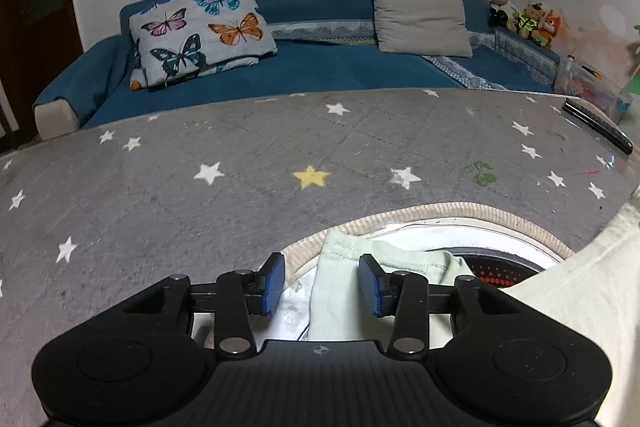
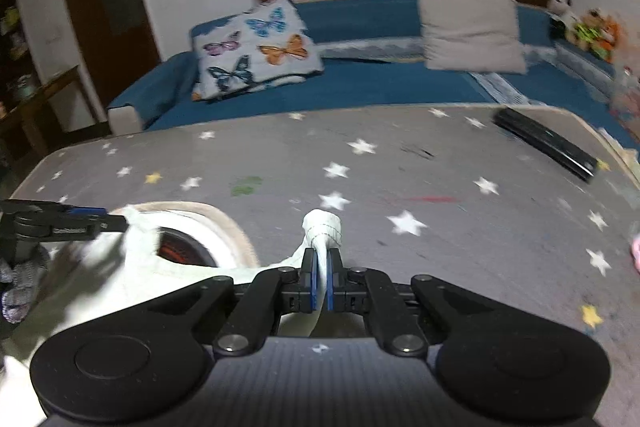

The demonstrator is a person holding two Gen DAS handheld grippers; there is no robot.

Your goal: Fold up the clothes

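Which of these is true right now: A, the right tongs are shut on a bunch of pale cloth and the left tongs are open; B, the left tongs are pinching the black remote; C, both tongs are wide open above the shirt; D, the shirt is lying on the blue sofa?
A: the right tongs pinch a bunched fold of the pale shirt, while the left tongs stand open over its collar.

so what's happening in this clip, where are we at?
A person with a handheld gripper in each hand is folding a pale shirt on a grey star-print table cover. The right gripper is shut on a bunched piece of the shirt's fabric. The left gripper is open over the neckline area, its pads either side of a pale green fold, not gripping. The shirt is not yet folded flat. A dark remote lies at the table's far right.
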